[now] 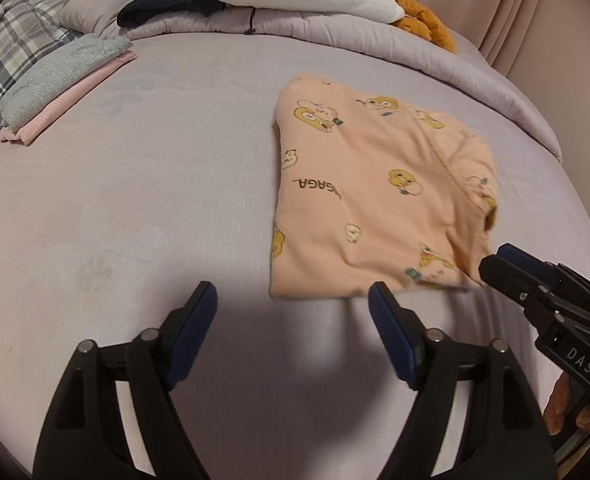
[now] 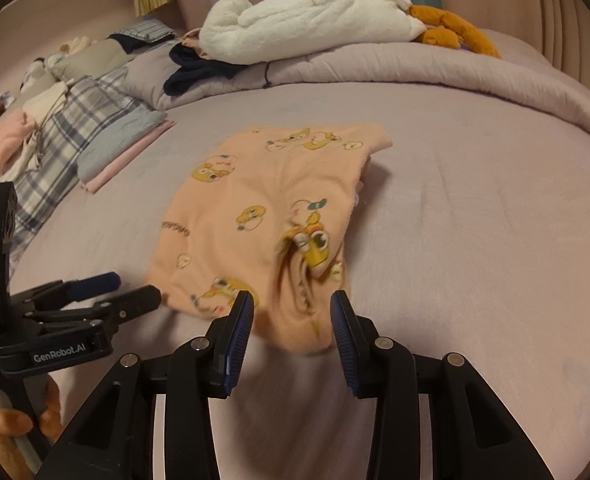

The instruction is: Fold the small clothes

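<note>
Lying folded on the bed (image 1: 135,208), the peach cartoon-print garment (image 1: 375,192) sits free; both tongs spread, pinching nothing.

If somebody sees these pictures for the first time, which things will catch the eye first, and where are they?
First comes the peach garment with yellow cartoon prints, folded in the middle of the lilac bed. Next, the white plush blanket piled on the rolled duvet at the far edge. Both grippers, left and right, stand open at its near edge.
</note>
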The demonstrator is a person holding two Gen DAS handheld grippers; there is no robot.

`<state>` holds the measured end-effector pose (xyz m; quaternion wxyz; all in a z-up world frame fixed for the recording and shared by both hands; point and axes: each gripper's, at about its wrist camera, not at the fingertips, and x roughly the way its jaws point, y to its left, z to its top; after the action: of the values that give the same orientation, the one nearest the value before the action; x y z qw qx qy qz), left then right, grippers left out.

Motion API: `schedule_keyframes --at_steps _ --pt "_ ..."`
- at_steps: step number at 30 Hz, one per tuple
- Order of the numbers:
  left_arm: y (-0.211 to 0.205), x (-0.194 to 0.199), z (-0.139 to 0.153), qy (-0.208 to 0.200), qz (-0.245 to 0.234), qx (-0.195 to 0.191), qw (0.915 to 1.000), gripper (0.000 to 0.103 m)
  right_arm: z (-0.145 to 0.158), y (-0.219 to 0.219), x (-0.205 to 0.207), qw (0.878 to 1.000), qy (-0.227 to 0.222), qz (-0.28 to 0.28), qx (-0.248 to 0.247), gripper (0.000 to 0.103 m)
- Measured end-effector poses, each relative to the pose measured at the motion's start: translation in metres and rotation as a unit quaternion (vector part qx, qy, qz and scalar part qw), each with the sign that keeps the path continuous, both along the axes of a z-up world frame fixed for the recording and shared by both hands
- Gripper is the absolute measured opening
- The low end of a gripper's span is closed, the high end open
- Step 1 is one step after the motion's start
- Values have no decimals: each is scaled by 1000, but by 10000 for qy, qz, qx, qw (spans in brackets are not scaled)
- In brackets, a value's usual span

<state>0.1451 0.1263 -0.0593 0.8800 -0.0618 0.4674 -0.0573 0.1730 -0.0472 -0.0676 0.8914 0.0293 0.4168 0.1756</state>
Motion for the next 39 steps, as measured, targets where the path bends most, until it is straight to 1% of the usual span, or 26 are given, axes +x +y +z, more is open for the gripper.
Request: schedule_keyframes --at_steps 2,3,5,8,11,14,17,19,23,25,27,28,30,34,37,39 --pt "1 -7 5 -57 -12 -50 10000 82 3 1 -5 10000 -22 20 -13 42" --pt "1 -10 7 -75 -7 -66 10000 83 5 2 -7 10000 -36 21 -14 48" --pt "3 -15 12 -102 20 -102 9999 85 9 2 -13 10000 -95 11 -9 54" --pt "5 -24 17 -134 55 -133 9998 90 13 2 -22 9999 -148 5 -15 54" --pt "6 -33 22 -150 111 -78 9998 92 19 2 -31 9998 -198 -11 -5 54" --pt "7 -42 25 -169 165 -52 9997 102 22 2 -38 9997 -234 -32 25 56" --pt "10 -50 30 -227 223 -25 9995 102 27 3 -44 9994 -327 -53 51 70" --pt "11 -53 32 -209 256 -26 9995 102 31 5 -50 9992 -403 -44 52 71" --pt "10 -63 39 -236 335 97 9991 102 38 5 -56 9988 -490 -19 60 72" --pt "11 -67 43 -253 379 134 9989 102 42 5 -60 9985 -553 -25 58 76" --pt "11 -70 46 -250 418 174 9987 102 45 5 -64 9981 -610 -51 63 84" --pt "11 -72 47 -242 432 188 9986 102 47 5 -65 9980 -619 -48 67 86" --pt "11 -75 49 -228 444 205 9985 102 48 5 -67 9981 -610 -30 77 93" --pt "8 -80 52 -221 463 275 9983 102 52 6 -72 9978 -652 -39 74 94" --pt "7 -84 55 -233 461 250 9984 102 54 6 -74 9977 -671 -65 69 95" --pt "6 -86 57 -249 448 249 9984 103 57 3 -77 9973 -716 -95 102 101"
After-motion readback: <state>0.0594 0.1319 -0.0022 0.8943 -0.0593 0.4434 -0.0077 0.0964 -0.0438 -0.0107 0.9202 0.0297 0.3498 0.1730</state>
